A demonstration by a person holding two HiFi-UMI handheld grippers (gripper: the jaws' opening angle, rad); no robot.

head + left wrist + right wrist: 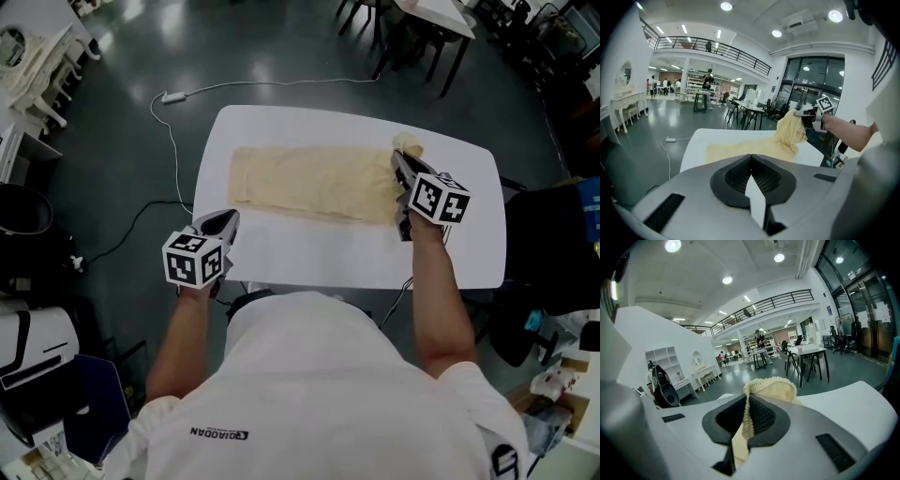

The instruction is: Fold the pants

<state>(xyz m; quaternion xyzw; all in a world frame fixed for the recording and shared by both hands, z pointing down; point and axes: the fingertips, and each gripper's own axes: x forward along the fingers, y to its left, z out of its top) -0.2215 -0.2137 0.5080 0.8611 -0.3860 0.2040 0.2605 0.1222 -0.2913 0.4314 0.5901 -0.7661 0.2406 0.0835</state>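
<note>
Since the right gripper (400, 167) pinches 1 ribbed end of the pants (305, 183) spread on the table (309, 258) while the left gripper (227, 221) hovers clenched and empty, carry that end across, edges aligned.

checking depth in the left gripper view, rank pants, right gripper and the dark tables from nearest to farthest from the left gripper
1. pants, spread just ahead, centre.
2. right gripper, upper right, shut on the pants' lifted far end.
3. dark tables, behind both, out on the floor.
</note>
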